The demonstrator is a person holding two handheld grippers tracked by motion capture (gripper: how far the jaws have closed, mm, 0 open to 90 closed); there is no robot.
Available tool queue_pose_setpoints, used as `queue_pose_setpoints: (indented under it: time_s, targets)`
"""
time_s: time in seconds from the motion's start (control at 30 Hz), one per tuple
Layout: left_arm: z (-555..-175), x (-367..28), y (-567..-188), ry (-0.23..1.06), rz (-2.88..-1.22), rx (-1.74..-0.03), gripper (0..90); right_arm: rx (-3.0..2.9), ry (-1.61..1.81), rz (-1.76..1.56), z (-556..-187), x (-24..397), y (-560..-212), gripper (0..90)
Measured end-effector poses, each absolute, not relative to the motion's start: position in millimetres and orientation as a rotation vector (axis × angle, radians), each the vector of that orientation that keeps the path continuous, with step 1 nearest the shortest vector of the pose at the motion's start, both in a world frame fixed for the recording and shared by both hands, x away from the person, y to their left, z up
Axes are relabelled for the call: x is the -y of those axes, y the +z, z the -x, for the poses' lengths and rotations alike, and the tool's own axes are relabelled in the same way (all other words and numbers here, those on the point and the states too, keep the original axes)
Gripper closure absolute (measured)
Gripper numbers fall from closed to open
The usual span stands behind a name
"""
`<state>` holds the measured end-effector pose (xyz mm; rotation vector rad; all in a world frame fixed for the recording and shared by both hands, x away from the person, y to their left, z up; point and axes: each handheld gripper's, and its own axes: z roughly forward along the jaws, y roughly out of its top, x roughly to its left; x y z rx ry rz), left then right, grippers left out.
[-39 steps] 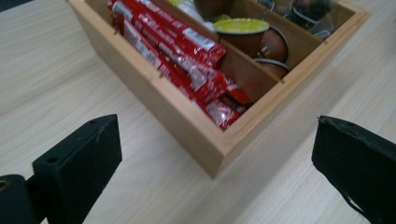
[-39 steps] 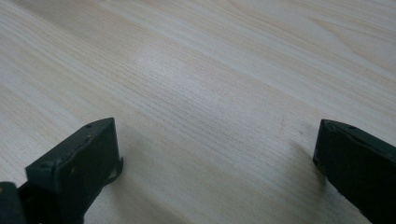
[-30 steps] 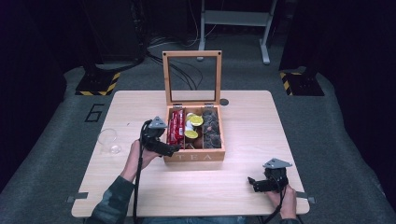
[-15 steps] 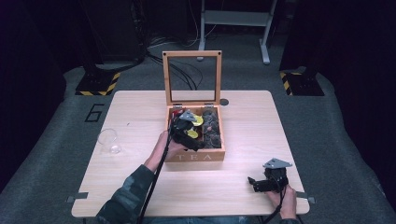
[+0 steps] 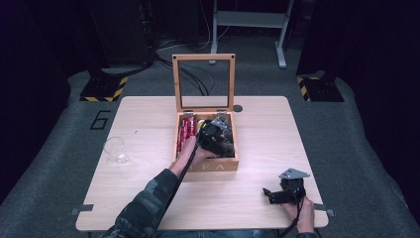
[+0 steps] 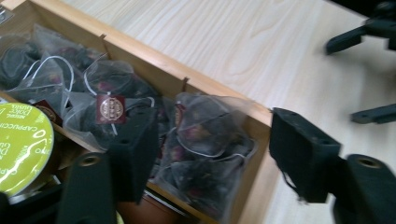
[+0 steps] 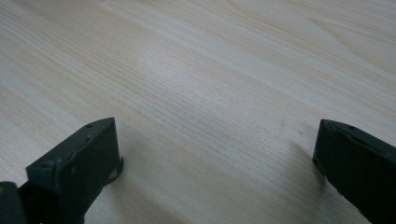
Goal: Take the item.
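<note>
A wooden tea box (image 5: 205, 166) stands mid-table with its framed lid (image 5: 203, 57) raised. My left gripper (image 5: 218, 134) hangs open over the box's right compartment. Between its jaws in the left gripper view lie dark mesh tea bags (image 6: 205, 135) with white strings, and my left gripper (image 6: 217, 158) holds nothing. A green capsule lid (image 6: 23, 144) lies in the neighbouring compartment. Red packets (image 5: 186, 130) fill the left compartment. My right gripper (image 5: 270, 194) rests open near the table's front right corner, and in its own view my right gripper (image 7: 215, 158) has bare tabletop between its jaws.
A clear glass (image 5: 115, 148) stands on the left part of the table (image 5: 277, 129). A small dark disc (image 5: 238, 108) lies behind the box. Hazard-striped stand bases (image 5: 101, 91) sit on the floor beyond the table.
My left gripper has travelled from the box's left side, rightward over the box, to above its right compartment. The right gripper has stayed put.
</note>
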<state>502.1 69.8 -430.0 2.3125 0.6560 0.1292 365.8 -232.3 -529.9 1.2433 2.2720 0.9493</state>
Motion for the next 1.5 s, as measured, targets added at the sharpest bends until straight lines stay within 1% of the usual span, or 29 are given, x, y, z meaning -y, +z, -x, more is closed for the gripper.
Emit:
queue_pose_setpoints:
  time_s: [0.2, 0.47, 0.63, 0.73, 0.97, 1.5]
  targets:
    - [-507.7, -60.1, -443.1, 0.125, -2.369, -0.695, 43.4, -2.267, 0.952, -1.253, -365.4, 231.9, -529.7, 0.0]
    - [-503.0, -51.5, -445.1, 0.167, -2.406, -0.693, 64.3, -2.267, 0.948, -1.250, -365.4, 231.9, -529.8, 0.0]
    - [-501.5, -52.5, -444.7, 0.175, -2.404, -0.696, 71.9, -2.268, 0.946, -1.244, -365.4, 232.1, -529.9, 0.0]
    - [-500.7, -53.0, -444.8, 0.187, -2.401, -0.689, 73.2, -2.269, 0.949, -1.247, -365.3, 232.0, -529.8, 0.0]
    - [-498.3, -58.0, -439.8, 0.172, -2.366, -0.683, 74.7, -2.270, 0.951, -1.253, -365.4, 232.0, -529.6, 0.0]
    - [-490.7, -71.2, -417.7, 0.221, -2.320, -0.650, 75.6, -2.273, 0.949, -1.243, -365.8, 232.5, -529.9, 0.0]
